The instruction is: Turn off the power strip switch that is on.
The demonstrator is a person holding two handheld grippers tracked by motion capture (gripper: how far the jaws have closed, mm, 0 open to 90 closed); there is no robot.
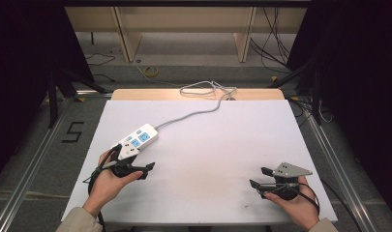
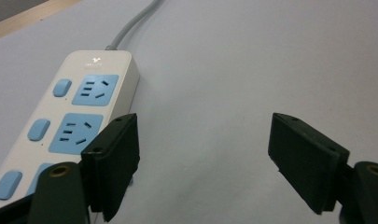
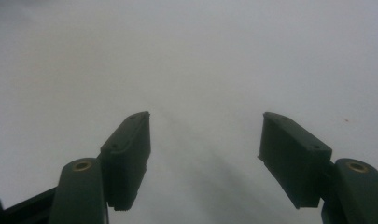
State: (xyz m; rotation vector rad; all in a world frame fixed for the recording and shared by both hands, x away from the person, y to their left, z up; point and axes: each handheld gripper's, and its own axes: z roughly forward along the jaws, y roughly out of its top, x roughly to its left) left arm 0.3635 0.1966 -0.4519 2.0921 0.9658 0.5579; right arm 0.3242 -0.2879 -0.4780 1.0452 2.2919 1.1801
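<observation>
A white power strip [image 1: 140, 137] with blue sockets lies on the left half of the white table [image 1: 208, 145]. Its grey cable [image 1: 193, 115] runs to a loose coil at the back edge. My left gripper [image 1: 141, 162] rests just in front of the strip's near end, open and holding nothing. In the left gripper view the power strip [image 2: 84, 102] lies beside and partly under the left jaw, while the left gripper [image 2: 205, 126] has bare table between its jaws. My right gripper [image 1: 258, 177] sits at the front right, open over bare table; the right gripper [image 3: 206, 116] holds nothing.
The cable coil [image 1: 208, 89] lies on a wooden strip [image 1: 135, 94] at the table's far edge. Beyond it are wooden frame legs [image 1: 128, 38] and loose floor cables [image 1: 276, 43]. Metal rails [image 1: 34, 159] flank the table.
</observation>
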